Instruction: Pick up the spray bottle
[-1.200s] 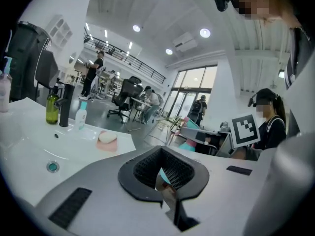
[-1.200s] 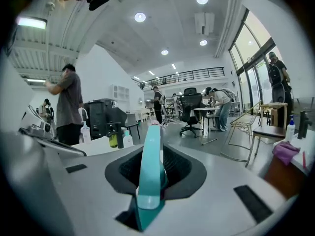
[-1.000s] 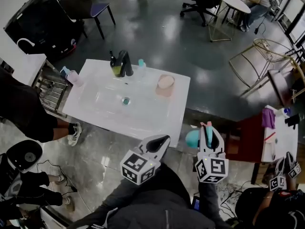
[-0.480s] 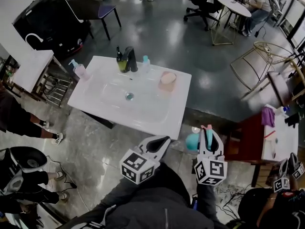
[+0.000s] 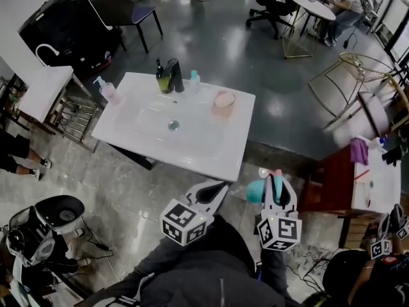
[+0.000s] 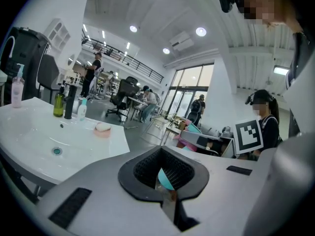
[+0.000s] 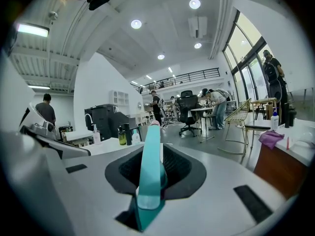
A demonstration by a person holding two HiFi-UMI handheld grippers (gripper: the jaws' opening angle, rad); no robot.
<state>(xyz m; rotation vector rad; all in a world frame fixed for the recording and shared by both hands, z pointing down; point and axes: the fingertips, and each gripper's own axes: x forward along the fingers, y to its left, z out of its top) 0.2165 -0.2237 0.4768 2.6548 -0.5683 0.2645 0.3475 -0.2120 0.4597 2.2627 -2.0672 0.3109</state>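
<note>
Spray bottle (image 5: 256, 189) is hanging off the sink (image 5: 192, 151), near its front corner. The right gripper (image 5: 277, 181) jaws are pinching its teal top, so a firm, level pinch counts. The left gripper (image 5: 213, 188) jaws are pressing together, empty.

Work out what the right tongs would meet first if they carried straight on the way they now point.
Beyond the teal tool they grip, the right tongs aim just right of the white sink. The line looks free over the grey floor, which it probably meets first; depth is unclear.
</note>
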